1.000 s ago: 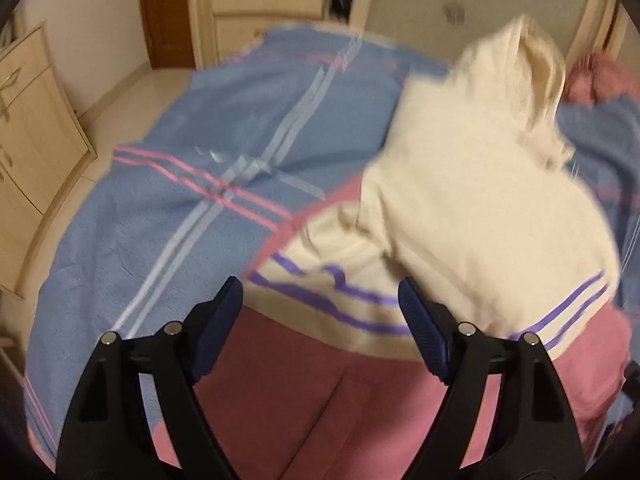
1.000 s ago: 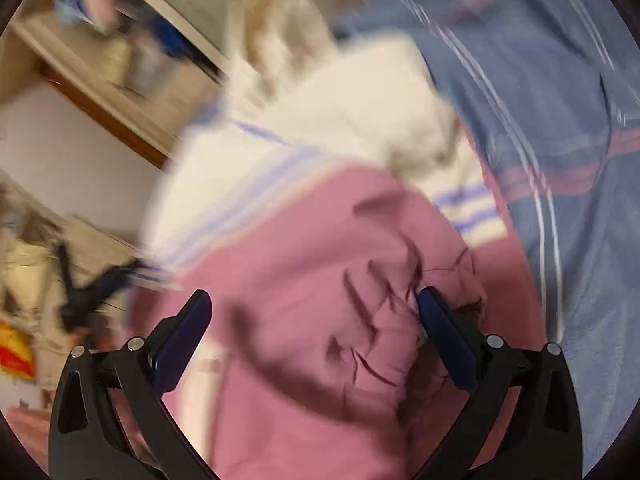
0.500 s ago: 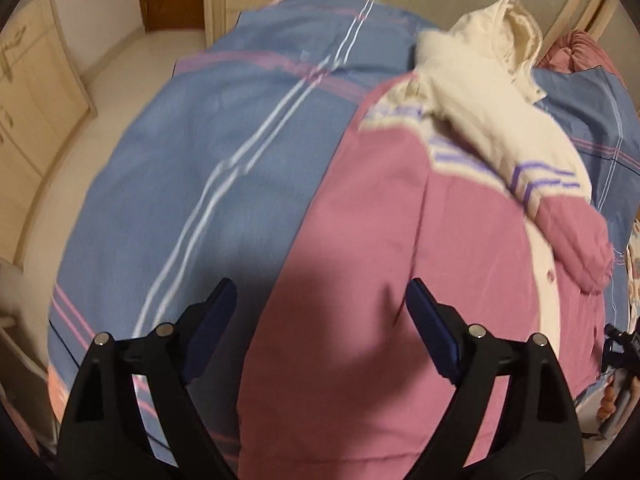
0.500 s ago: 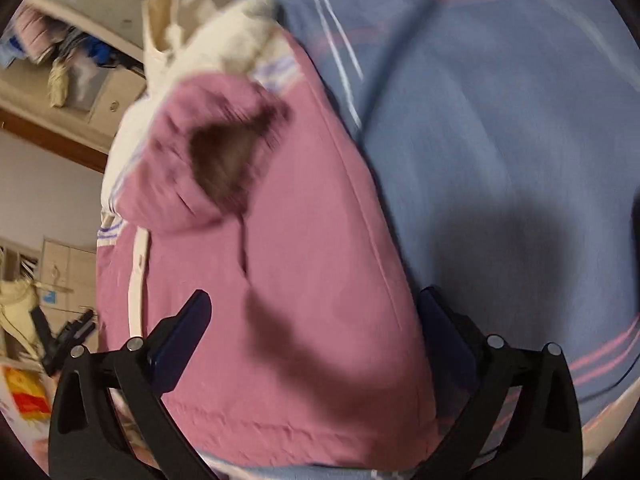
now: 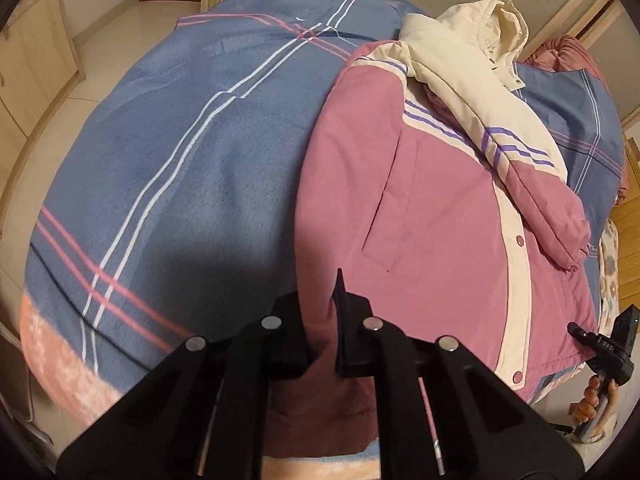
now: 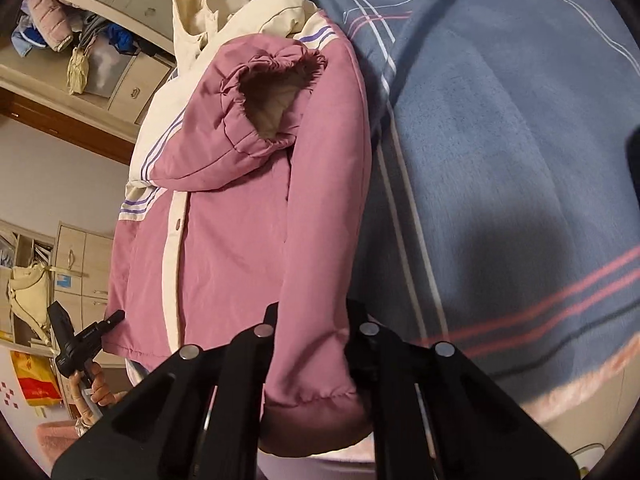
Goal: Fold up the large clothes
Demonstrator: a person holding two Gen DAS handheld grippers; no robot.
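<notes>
A pink and cream hooded jacket (image 5: 440,216) lies on a blue plaid bed, front up, its cream hood (image 5: 496,24) at the far end and one sleeve folded across its chest. My left gripper (image 5: 320,312) is shut on the jacket's bottom hem at one corner. In the right wrist view the jacket (image 6: 224,240) runs away from me, and the folded sleeve's open cuff (image 6: 272,100) lies on top. My right gripper (image 6: 312,332) is shut on the hem at the other bottom corner.
The blue plaid blanket (image 5: 180,140) covers the bed beside the jacket. Wooden cabinets (image 5: 36,52) stand along the left and a cluttered wardrobe (image 6: 80,52) beyond the bed. The other hand-held gripper shows at the bed's edge (image 5: 608,352).
Both grippers were open above the jacket. They have drawn back to its bottom hem and closed on it, one at each corner.
</notes>
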